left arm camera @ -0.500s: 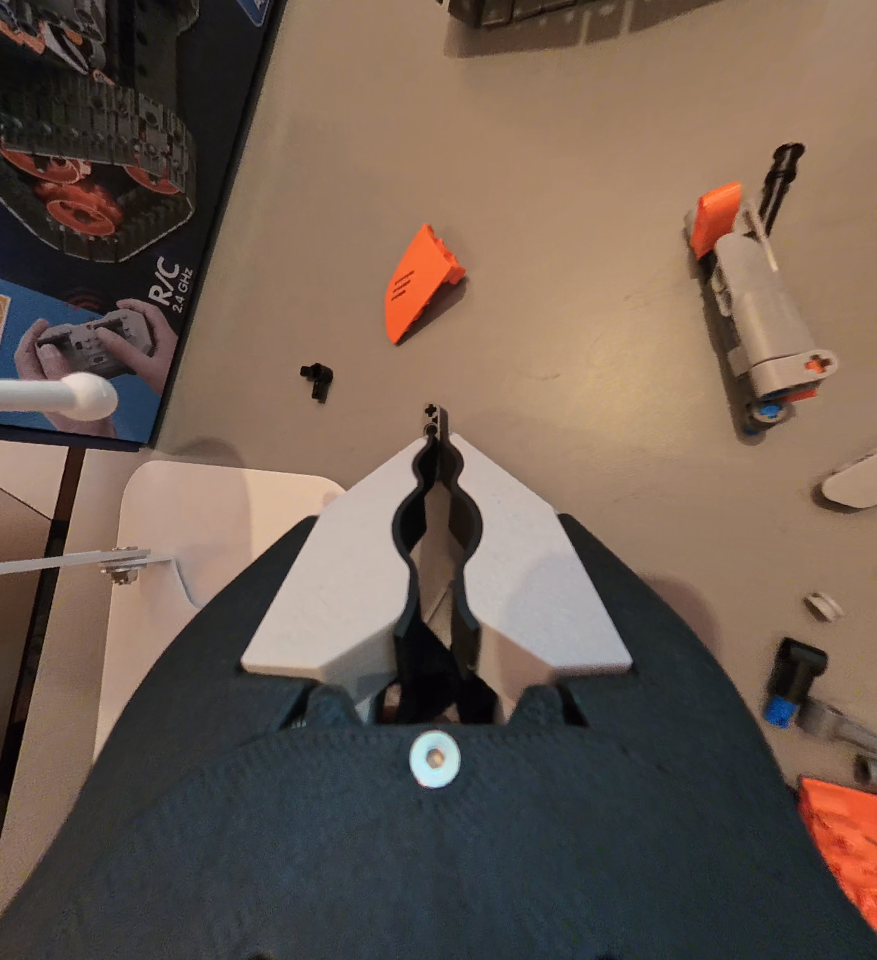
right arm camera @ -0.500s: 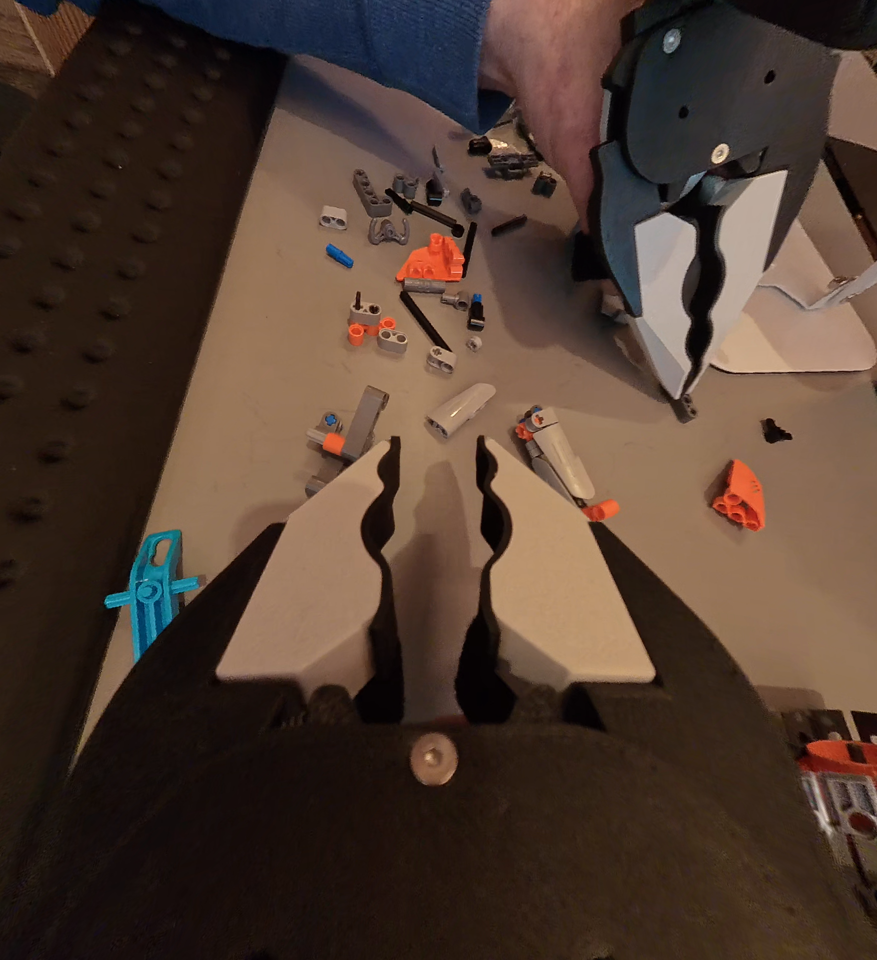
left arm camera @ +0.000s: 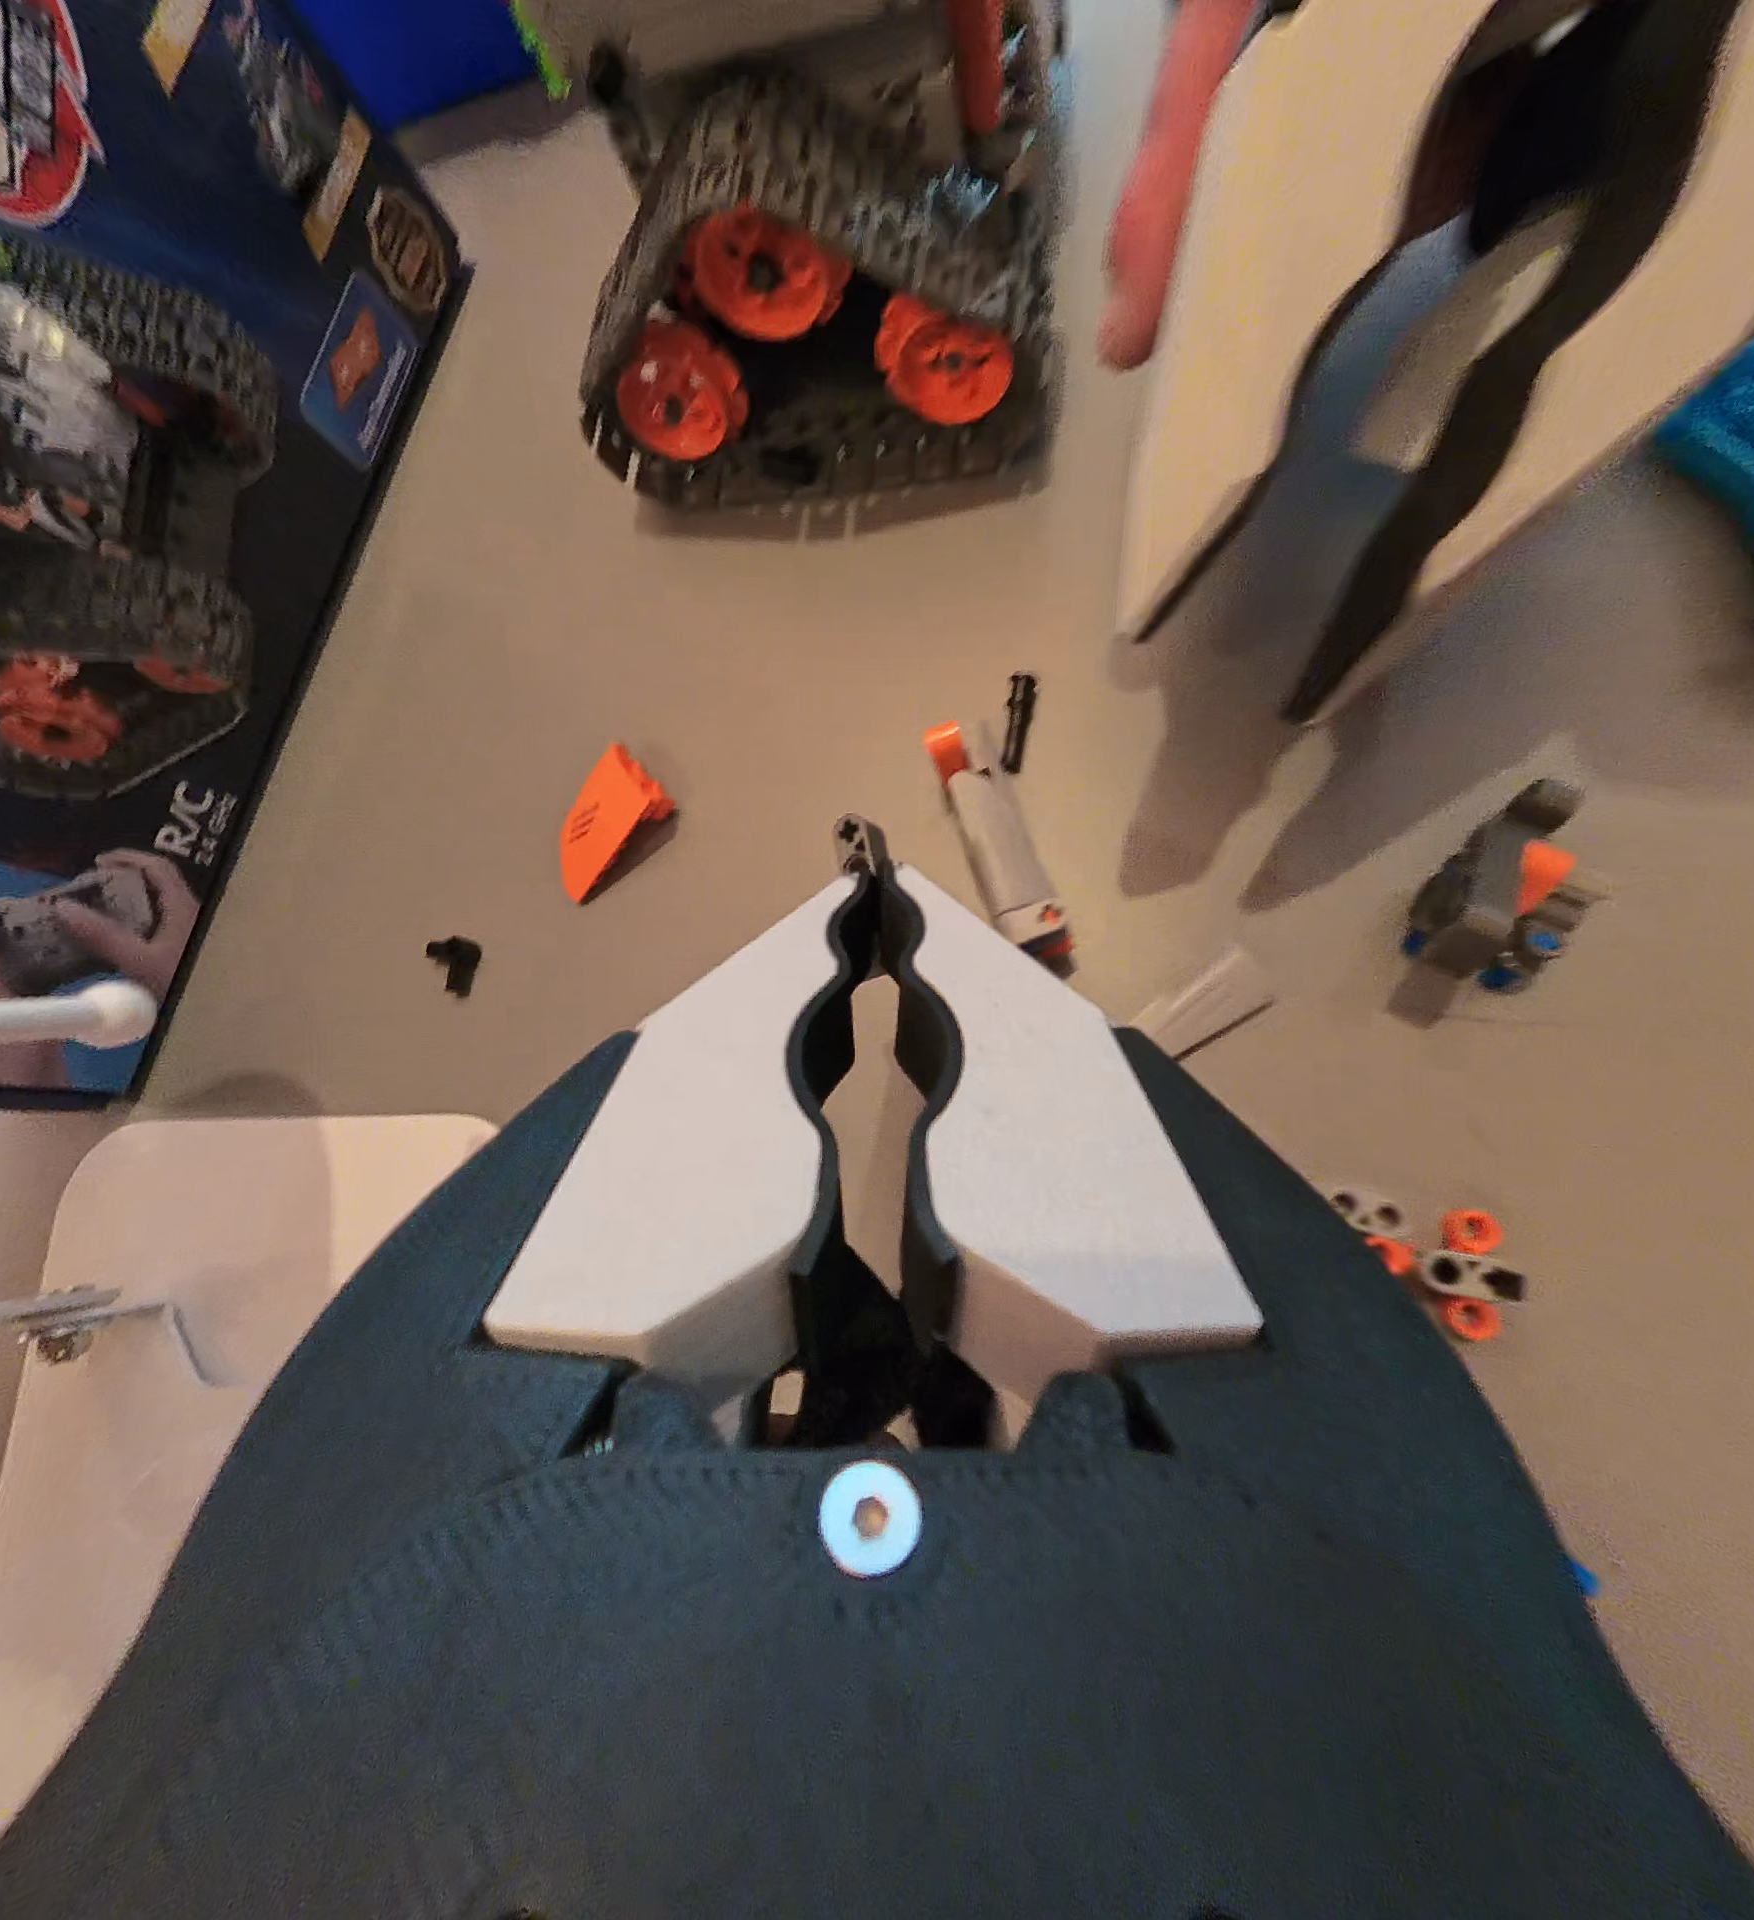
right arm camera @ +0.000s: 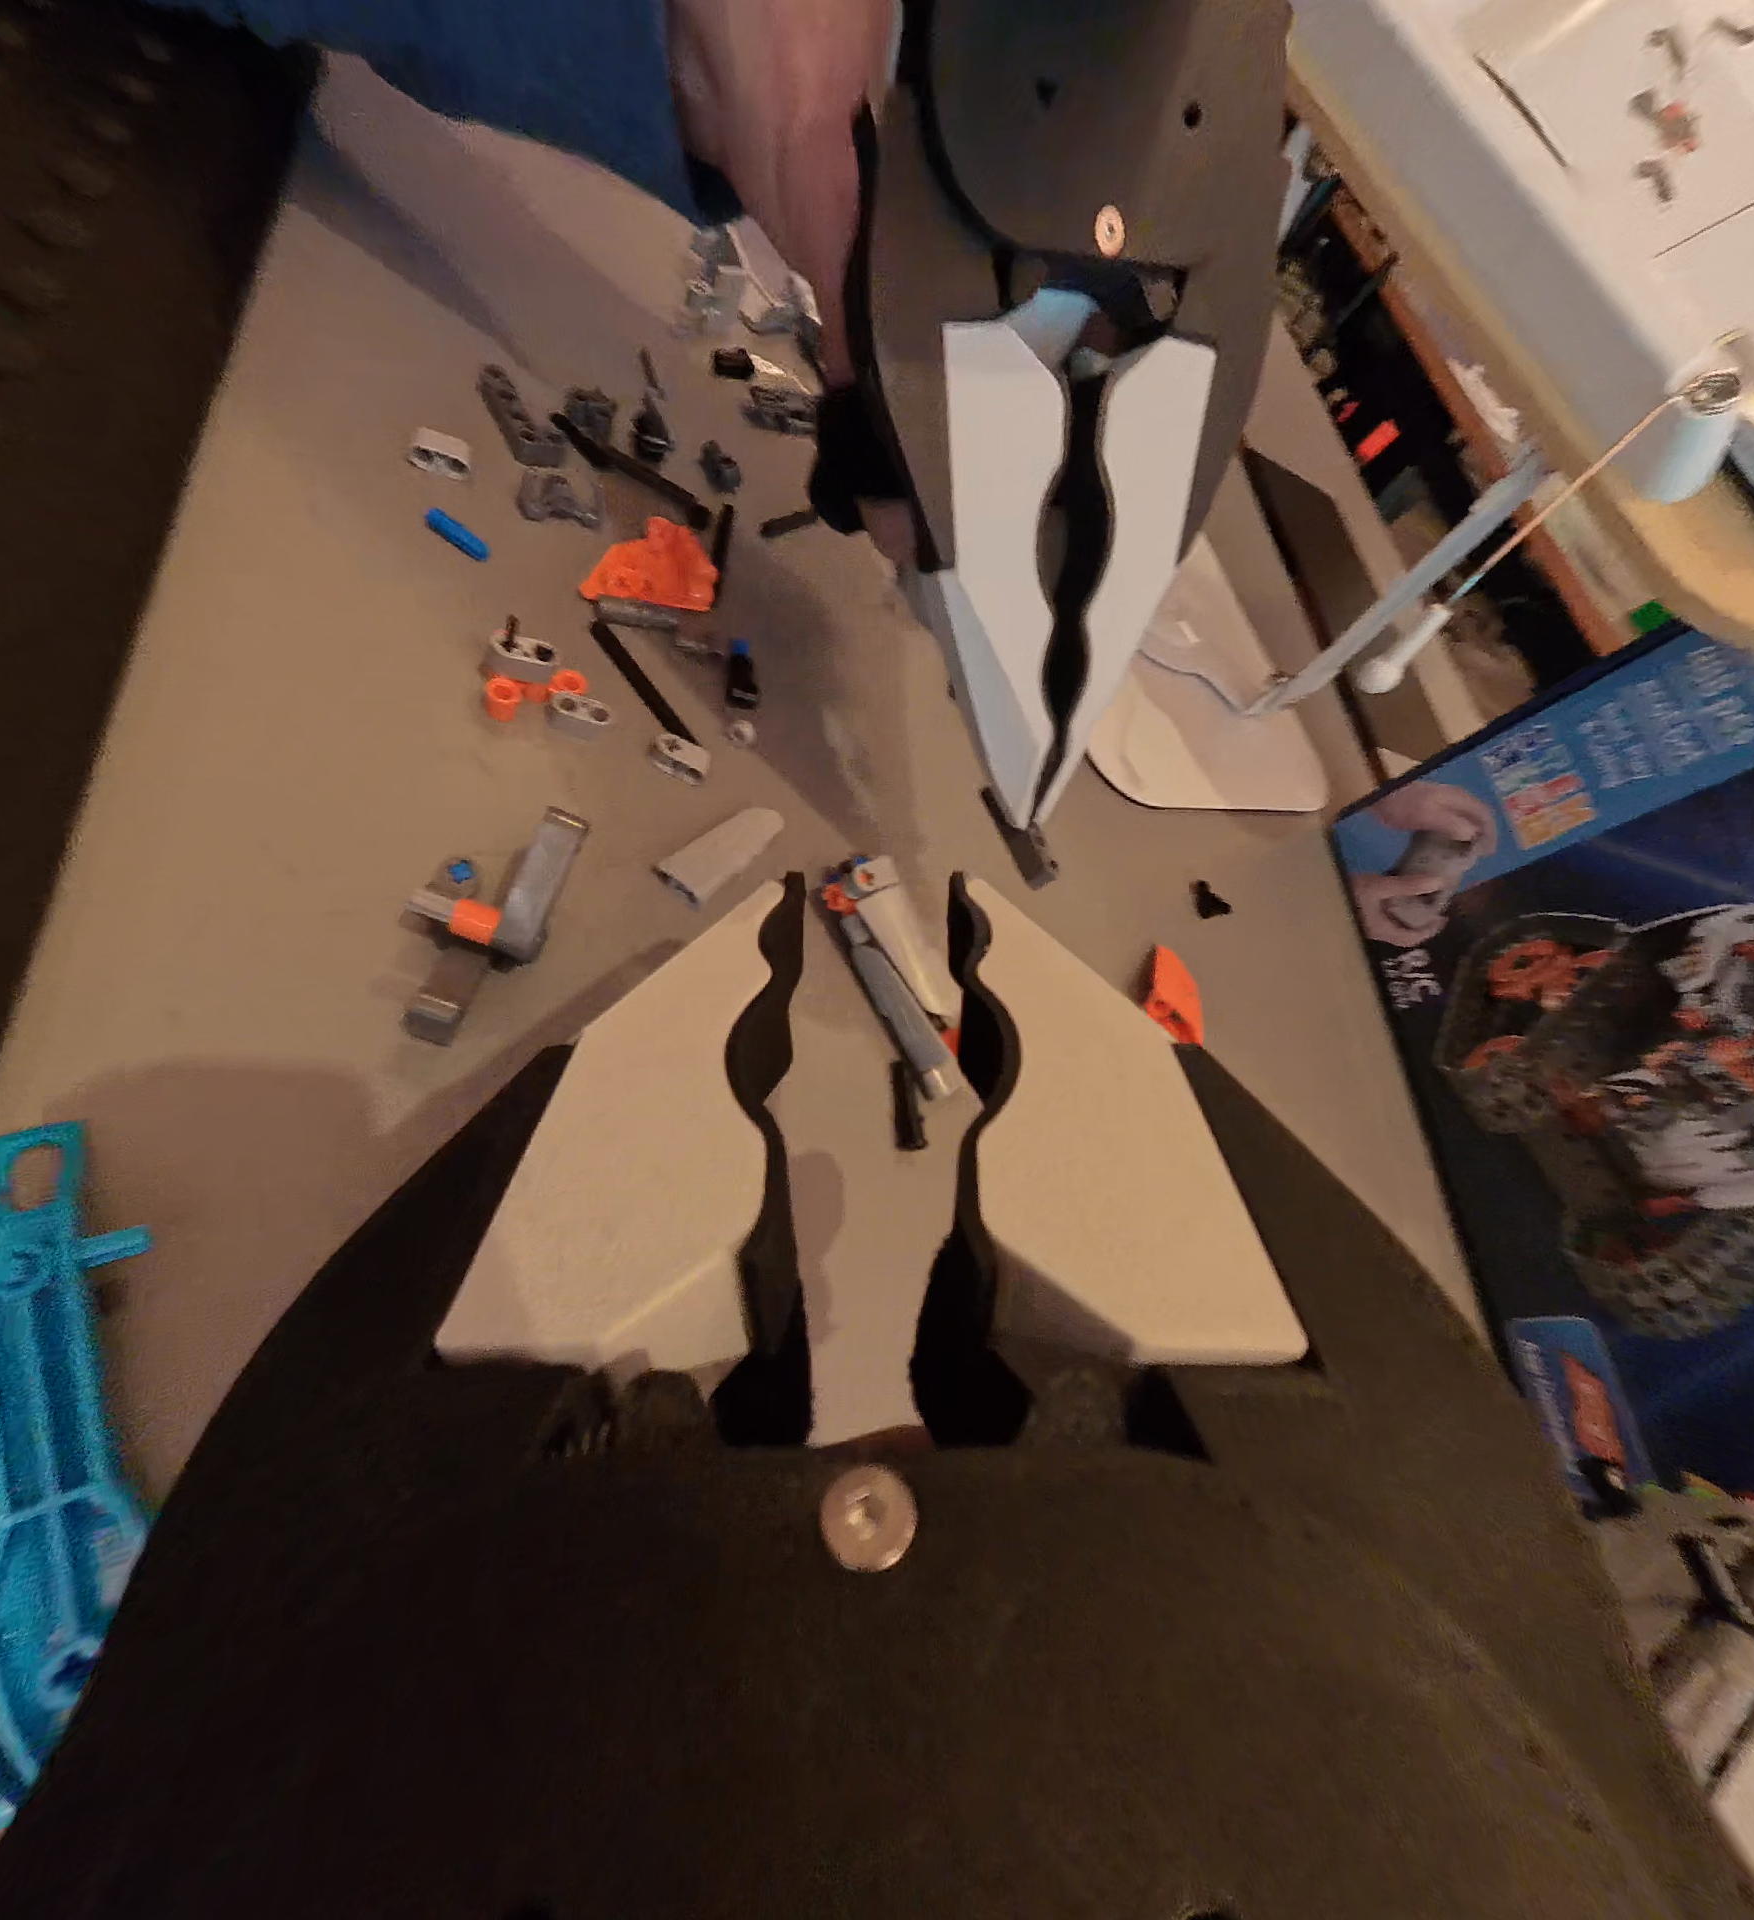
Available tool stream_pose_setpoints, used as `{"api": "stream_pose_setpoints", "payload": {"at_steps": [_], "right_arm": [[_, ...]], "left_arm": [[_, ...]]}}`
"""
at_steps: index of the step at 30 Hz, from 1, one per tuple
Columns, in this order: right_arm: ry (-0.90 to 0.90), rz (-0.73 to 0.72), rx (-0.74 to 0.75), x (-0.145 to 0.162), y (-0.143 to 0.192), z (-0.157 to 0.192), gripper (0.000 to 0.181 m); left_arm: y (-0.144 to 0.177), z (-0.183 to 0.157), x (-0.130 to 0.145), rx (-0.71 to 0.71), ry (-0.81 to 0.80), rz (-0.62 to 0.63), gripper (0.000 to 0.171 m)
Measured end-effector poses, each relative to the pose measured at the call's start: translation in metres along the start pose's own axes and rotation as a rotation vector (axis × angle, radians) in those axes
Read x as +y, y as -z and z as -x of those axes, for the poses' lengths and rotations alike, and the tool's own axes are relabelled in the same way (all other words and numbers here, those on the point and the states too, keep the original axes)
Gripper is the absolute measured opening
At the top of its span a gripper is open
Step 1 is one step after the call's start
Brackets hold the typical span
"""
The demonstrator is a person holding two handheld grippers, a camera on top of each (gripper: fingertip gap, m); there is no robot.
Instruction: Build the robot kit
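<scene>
Left gripper point(left arm camera: 865, 883) is pinched tight on a small dark grey connector piece point(left arm camera: 855, 837) that pokes out past its tips above the grey table point(left arm camera: 748, 644); the right gripper point(right arm camera: 878, 904) hangs above with jaws apart and nothing in them, over a grey-and-orange rod assembly point(right arm camera: 888, 982). I'd keep that pinch steady, since only the piece's end is caught, though blur makes it hard to be sure. Open tabletop lies ahead toward the tracked vehicle point(left arm camera: 811, 322), with the toy box point(left arm camera: 125, 499) on the left and an orange wedge point(left arm camera: 603, 821) nearby.

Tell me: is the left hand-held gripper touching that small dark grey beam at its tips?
Touching. The left wrist view shows the left hand-held gripper pinching the dark grey beam, its end poking beyond the closed fingertips.
</scene>
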State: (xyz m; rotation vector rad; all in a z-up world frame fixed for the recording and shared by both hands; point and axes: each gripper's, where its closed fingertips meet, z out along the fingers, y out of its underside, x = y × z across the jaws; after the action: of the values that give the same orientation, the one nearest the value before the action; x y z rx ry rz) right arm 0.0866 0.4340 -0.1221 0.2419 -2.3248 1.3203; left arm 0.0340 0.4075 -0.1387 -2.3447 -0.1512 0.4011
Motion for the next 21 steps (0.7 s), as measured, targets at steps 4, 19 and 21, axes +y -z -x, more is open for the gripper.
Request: {"api": "stream_pose_setpoints", "payload": {"at_steps": [4,19,21], "right_arm": [[0.079,0.054,0.068,0.007,-0.003,-0.006,0.028],[0.09,0.04,0.043,0.006,-0.006,0.001,0.032],[0.099,0.02,0.037,0.003,-0.005,0.003,0.026]], "left_arm": [[0.006,-0.016,-0.017,0.065,0.0,-0.062,0.0],[0.016,-0.067,-0.051,0.265,-0.047,-0.183,0.0],[0.014,-0.07,-0.05,0.274,-0.05,-0.179,0.0]]}}
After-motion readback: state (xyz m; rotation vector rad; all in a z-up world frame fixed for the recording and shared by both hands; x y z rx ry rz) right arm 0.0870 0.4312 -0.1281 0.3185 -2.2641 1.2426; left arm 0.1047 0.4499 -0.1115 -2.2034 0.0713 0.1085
